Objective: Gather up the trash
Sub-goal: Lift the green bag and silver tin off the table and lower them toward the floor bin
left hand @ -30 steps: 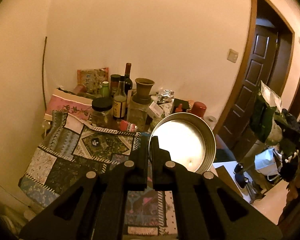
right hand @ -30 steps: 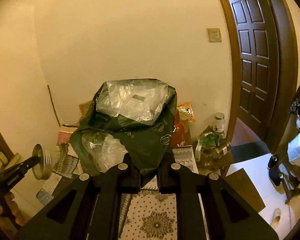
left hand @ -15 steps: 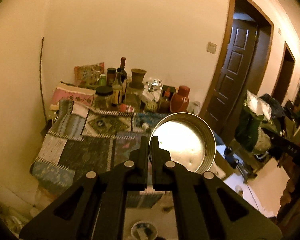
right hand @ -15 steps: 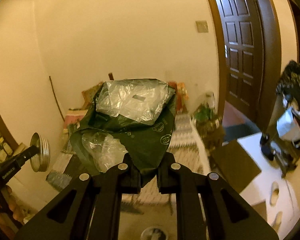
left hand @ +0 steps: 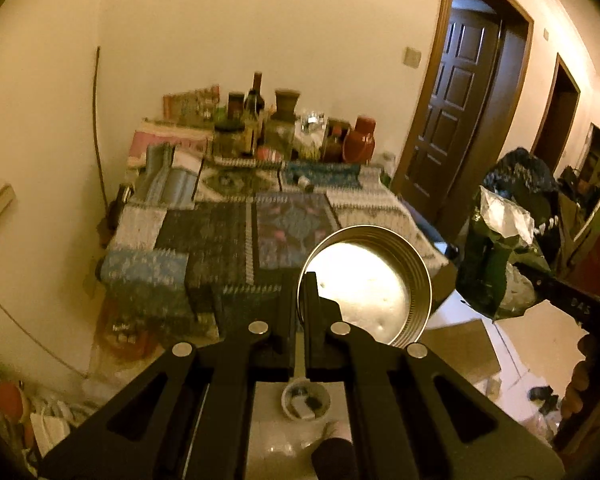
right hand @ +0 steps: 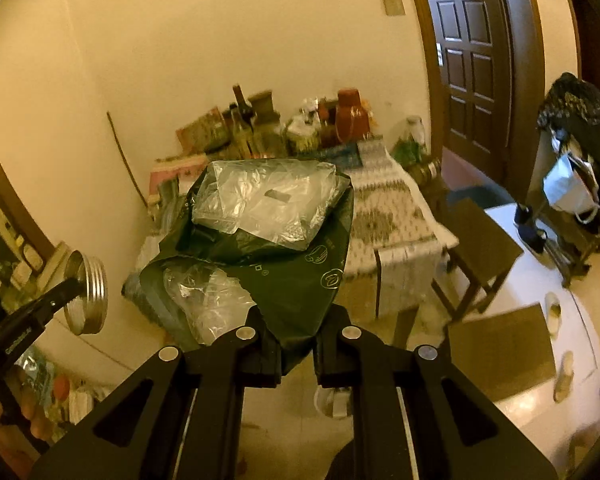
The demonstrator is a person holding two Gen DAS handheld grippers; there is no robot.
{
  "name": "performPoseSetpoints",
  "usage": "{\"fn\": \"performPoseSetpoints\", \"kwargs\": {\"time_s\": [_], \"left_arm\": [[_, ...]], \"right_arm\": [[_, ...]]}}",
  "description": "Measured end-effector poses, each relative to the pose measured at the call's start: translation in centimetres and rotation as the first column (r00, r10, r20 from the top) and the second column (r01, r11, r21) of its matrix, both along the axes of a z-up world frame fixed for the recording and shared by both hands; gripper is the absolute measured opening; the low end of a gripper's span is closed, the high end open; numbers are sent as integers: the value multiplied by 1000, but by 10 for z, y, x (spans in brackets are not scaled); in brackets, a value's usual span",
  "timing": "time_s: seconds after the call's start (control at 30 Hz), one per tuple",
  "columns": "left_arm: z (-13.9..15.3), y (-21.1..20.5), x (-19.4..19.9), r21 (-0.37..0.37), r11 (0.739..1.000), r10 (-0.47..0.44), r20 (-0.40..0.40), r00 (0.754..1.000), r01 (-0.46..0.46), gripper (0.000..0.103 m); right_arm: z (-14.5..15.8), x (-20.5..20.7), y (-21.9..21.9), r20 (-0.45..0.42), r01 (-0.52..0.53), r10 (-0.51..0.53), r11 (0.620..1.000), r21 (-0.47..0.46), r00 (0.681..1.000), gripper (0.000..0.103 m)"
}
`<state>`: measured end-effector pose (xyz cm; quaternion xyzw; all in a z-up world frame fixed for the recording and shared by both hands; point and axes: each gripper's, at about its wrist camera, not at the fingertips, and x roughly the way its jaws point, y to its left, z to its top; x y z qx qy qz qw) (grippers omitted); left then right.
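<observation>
My left gripper (left hand: 299, 300) is shut on the rim of an empty metal tin can (left hand: 370, 280), held in the air in front of the table; the can also shows at the left of the right wrist view (right hand: 86, 294). My right gripper (right hand: 298, 344) is shut on a dark green plastic bag (right hand: 296, 276) with clear plastic wrappers (right hand: 266, 202) bunched in it. The bag also shows at the right of the left wrist view (left hand: 494, 264). A small round cup of scraps (left hand: 305, 402) sits on the floor below the left gripper.
A table with a patchwork cloth (left hand: 220, 224) stands against the wall, with bottles and jars (left hand: 260, 128) at its far end. A wooden stool (right hand: 480, 248) and flat cardboard (right hand: 504, 348) are to the right. A dark door (right hand: 468, 60) is behind. Bags lie on the floor (left hand: 48, 412).
Both grippers have pulled back from the table and tilted down, so the whole table and the floor now show. The can and the bag stay held.
</observation>
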<state>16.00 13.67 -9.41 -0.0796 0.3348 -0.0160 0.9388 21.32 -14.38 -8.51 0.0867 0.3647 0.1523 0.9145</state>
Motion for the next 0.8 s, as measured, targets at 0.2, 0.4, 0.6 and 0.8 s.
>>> {"fn": "performPoseSetpoints", "kwargs": {"time_s": [0.2, 0.4, 0.6, 0.8], "left_arm": [[-34, 1, -7, -25, 1000, 7, -88, 996, -10, 1], [-94, -10, 11, -10, 1000, 11, -204, 979, -13, 1], [-181, -26, 43, 10, 1000, 1, -309, 951, 2, 1], [-295, -39, 66, 8, 1000, 10, -408, 913, -8, 1]], "right_arm": [[-28, -15, 0, -82, -2, -2, 999, -53, 997, 10], [-84, -15, 4, -189, -35, 18, 995, -89, 982, 10], [-165, 6, 11, -299, -84, 46, 990, -114, 953, 10], [-276, 31, 24, -397, -158, 80, 973, -168, 914, 10]]}}
